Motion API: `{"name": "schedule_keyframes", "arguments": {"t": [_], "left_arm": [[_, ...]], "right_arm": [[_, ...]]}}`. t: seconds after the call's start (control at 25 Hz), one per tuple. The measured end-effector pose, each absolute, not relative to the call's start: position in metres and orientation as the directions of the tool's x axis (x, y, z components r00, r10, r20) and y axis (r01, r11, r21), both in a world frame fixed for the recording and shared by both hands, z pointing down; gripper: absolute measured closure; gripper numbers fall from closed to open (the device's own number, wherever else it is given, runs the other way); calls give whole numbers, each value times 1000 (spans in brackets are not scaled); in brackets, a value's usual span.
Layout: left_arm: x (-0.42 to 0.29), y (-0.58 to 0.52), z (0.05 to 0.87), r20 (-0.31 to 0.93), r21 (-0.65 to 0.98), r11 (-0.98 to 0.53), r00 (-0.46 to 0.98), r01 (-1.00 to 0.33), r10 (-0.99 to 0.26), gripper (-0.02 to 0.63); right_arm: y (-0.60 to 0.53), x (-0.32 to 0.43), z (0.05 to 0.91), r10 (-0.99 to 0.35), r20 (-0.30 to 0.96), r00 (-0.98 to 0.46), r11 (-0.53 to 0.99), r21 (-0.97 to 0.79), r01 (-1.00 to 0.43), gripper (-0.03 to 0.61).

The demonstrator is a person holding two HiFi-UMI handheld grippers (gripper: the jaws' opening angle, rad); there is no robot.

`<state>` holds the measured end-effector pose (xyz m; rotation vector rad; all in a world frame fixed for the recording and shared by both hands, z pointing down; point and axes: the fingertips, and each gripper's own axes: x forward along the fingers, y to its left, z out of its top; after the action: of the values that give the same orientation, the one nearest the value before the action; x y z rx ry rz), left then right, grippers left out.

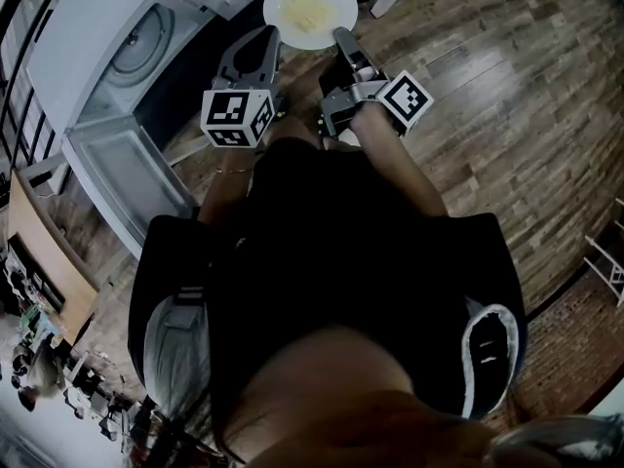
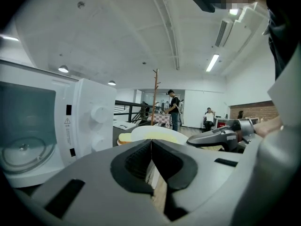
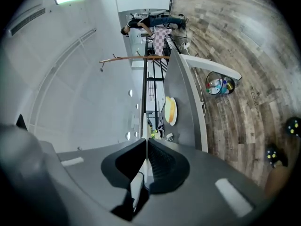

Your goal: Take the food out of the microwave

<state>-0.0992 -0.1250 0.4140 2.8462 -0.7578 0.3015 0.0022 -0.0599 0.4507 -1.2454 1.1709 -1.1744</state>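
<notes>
A white plate (image 1: 310, 8) with pale yellow food on it hangs over the wood floor, to the right of the open white microwave (image 1: 117, 37). My left gripper (image 1: 276, 39) is shut on the plate's left rim and my right gripper (image 1: 341, 35) is shut on its right rim. In the left gripper view the plate (image 2: 157, 133) lies just beyond the closed left gripper (image 2: 151, 147), with the right gripper (image 2: 221, 138) across from it. In the right gripper view the plate (image 3: 145, 126) shows edge-on, running into the closed right gripper (image 3: 146, 147).
The microwave's door (image 1: 122, 169) hangs open toward me, and its cavity with the glass turntable (image 2: 26, 147) is bare. A grey counter (image 3: 183, 102) carries a small plate with a yellow item (image 3: 170, 109). A waste bin (image 3: 218, 85) stands on the floor. People (image 2: 173, 108) stand far off.
</notes>
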Motion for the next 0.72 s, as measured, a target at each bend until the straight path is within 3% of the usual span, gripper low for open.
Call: {"name": "schedule_keyframes", "arguments": {"t": [0.72], "left_arm": [[-35, -110, 415, 246, 117, -922, 910, -368, -332, 606]], "right_arm": [[-23, 56, 451, -978, 18, 208, -19, -1000, -6, 566]]}}
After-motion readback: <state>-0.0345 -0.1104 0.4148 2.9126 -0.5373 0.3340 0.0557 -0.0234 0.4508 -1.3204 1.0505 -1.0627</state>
